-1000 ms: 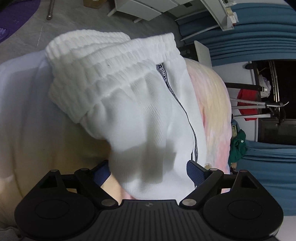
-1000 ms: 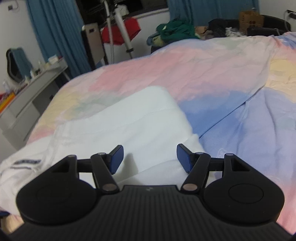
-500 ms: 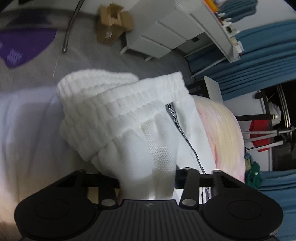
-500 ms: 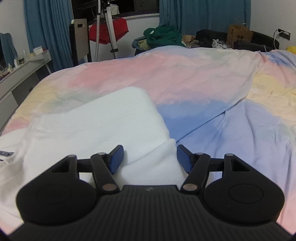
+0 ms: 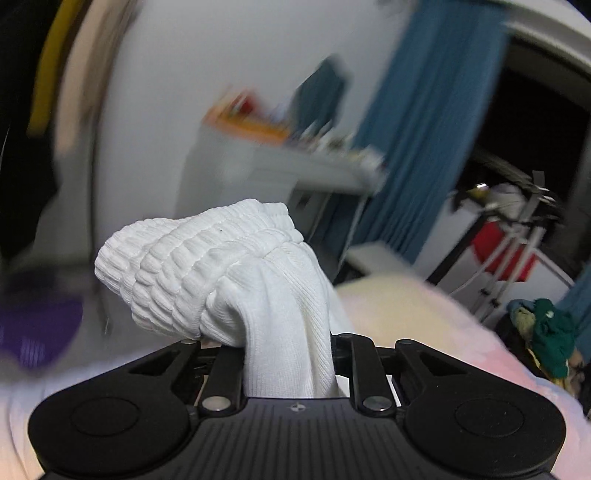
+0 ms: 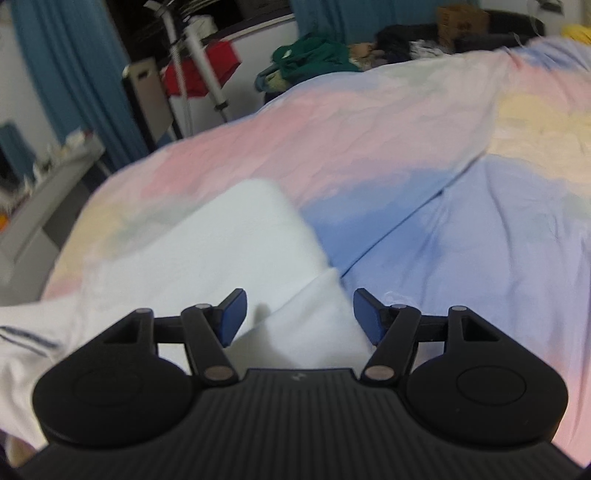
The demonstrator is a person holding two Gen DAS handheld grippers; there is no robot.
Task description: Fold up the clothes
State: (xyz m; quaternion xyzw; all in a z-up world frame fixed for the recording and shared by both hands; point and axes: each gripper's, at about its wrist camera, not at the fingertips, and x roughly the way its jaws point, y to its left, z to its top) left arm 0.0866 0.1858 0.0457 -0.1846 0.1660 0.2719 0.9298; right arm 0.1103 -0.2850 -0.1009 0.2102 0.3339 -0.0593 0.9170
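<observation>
White ribbed trousers [image 5: 207, 266] with an elastic waistband are bunched up and lifted in the left wrist view. My left gripper [image 5: 288, 347] is closing on the fabric just below the waistband, and the cloth is squeezed between its fingers, which hide the pads. In the right wrist view the rest of the white trousers [image 6: 221, 251] lies flat on the pastel bedspread [image 6: 406, 147]. My right gripper [image 6: 299, 314] hovers open just over it. A folded corner of the cloth lies between its blue pads [image 6: 232, 317], untouched.
A grey desk [image 5: 295, 162] with small items stands by blue curtains [image 5: 417, 129]. Beyond the bed are a tripod [image 6: 195, 62], a red cloth [image 6: 207, 66], a pile of green clothes [image 6: 314, 55] and a cardboard box [image 6: 461, 18]. A purple rug [image 5: 33, 325] lies on the floor.
My left gripper has closed on the trousers below the waistband, then swung up and rolled, lifting the bunch off the bed. The right gripper stays open and has shifted only slightly.
</observation>
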